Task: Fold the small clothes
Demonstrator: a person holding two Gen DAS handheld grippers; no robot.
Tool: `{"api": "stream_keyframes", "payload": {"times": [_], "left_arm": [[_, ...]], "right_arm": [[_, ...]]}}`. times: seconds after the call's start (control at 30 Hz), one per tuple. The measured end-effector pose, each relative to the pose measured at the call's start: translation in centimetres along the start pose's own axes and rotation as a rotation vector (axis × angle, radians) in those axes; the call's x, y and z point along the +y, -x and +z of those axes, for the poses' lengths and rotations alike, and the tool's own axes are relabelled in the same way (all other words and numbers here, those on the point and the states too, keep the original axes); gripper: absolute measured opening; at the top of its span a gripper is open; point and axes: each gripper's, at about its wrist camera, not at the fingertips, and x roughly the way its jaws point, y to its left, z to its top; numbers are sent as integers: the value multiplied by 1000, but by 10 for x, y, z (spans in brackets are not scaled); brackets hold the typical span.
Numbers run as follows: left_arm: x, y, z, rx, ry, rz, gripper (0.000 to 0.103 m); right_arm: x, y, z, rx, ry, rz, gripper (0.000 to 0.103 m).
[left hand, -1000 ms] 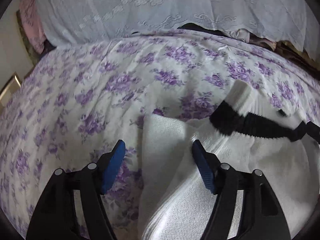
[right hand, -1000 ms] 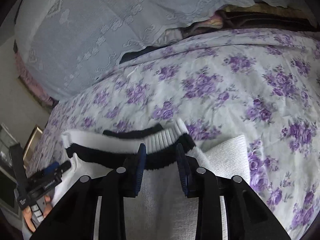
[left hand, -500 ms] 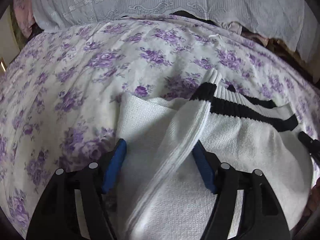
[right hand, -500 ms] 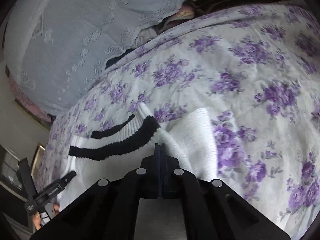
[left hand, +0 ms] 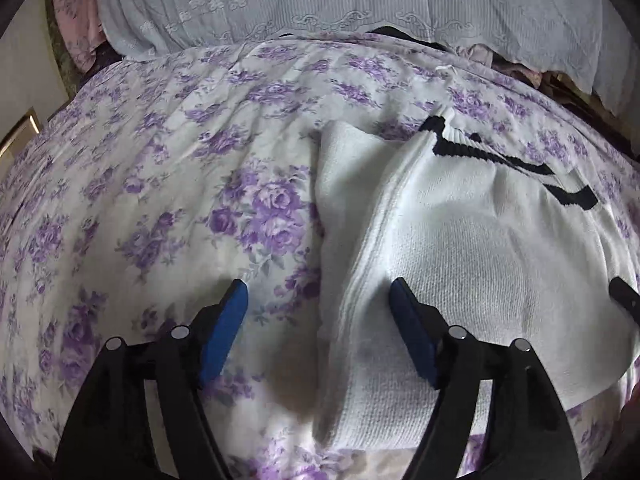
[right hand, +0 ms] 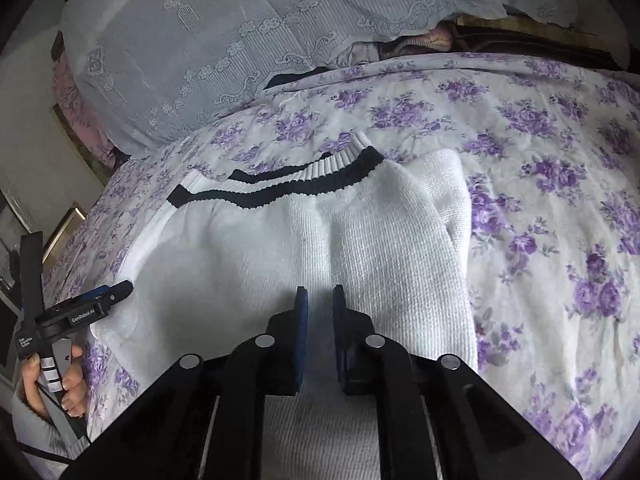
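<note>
A small white knit sweater [left hand: 460, 248] with black stripes on its ribbed hem [left hand: 480, 156] lies folded on the purple-flowered bedspread [left hand: 180, 184]. It also shows in the right wrist view [right hand: 312, 240], hem [right hand: 288, 184] at the far end. My left gripper [left hand: 318, 312] is open and empty, straddling the sweater's left folded edge just above it. My right gripper [right hand: 319, 300] hovers over the sweater's near part, its jaws a narrow gap apart with nothing between them. The left gripper also shows at the left of the right wrist view [right hand: 100, 300].
A grey lace cover [left hand: 360, 8] drapes over piled things at the bed's far end, also in the right wrist view [right hand: 240, 32]. A pink cloth [left hand: 76, 20] hangs far left. Dark clothes [right hand: 520, 44] lie far right. Bedspread [right hand: 560, 200] spreads right of the sweater.
My right gripper was shut on the striped hem half a second ago; it has let go, opened slightly and drawn back. The sweater now lies flat. My left gripper has pulled back leftward.
</note>
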Motion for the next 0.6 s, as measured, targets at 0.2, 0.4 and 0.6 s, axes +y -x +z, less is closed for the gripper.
{"api": "stream_keyframes", "payload": {"times": [0.2,0.4,0.6], "left_arm": [[-6,32,-29,-28,-54,-53,70],[2,36,-13,-40,-2,7,67],[-41,15,58,-55,-82,8,66]], "right_arm": [[46,27,-32,38,125,82,23],[63,27,-47,55,183,93,30],[54,29,-12,-37,133,36,28]]}}
